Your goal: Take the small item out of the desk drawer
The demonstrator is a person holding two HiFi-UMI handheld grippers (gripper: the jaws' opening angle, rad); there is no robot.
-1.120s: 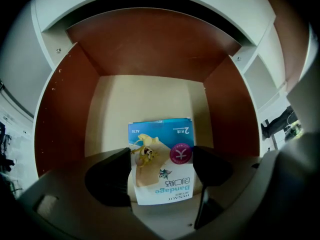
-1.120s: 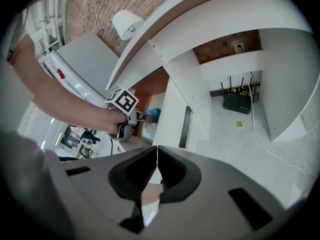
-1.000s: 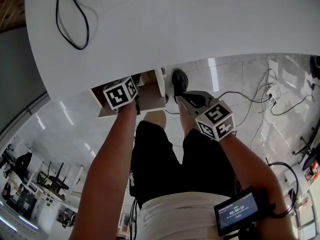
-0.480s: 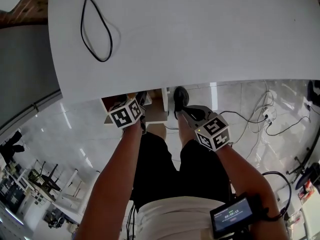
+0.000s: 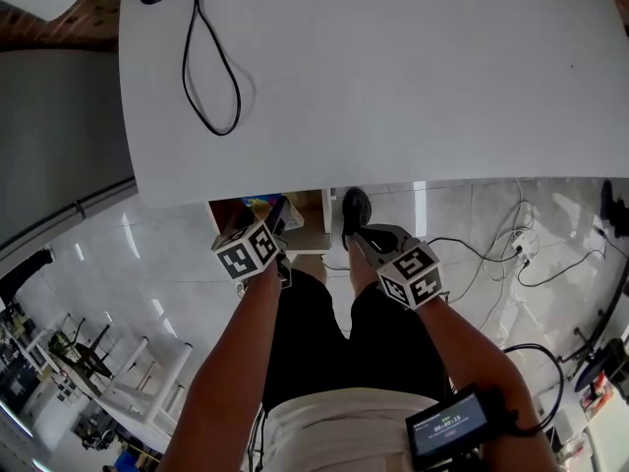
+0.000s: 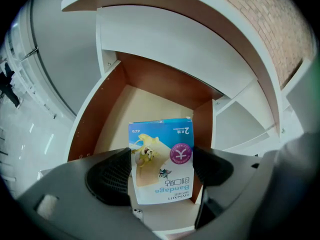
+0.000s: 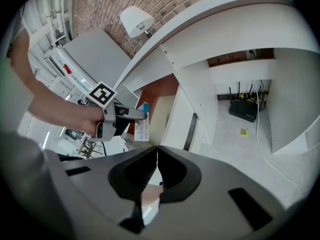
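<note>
The left gripper is holding the small box tight, one side of the gripper pressed on each side of the box. It is a little blue and yellow box of bandages.

A second ago, in the head view, this gripper was right at the mouth of the drawer under the white table. Now it has come back toward the person's legs, and its marker cube sits just in front of the drawer and not over it. The bright colours of the box now show at the drawer's mouth.

In the left gripper view the box is up off the drawer's bottom, and the bare bottom shows behind it. The right gripper view shows the box hanging from the left gripper at the front of the open drawer. I cannot tell if it is all the way past the front edge.

The right gripper is closed with nothing in it. It waits off to the side, near the person's right knee.

So the grab has worked, I think, and the box is almost out. The drawer is open and looks empty apart from the box
</note>
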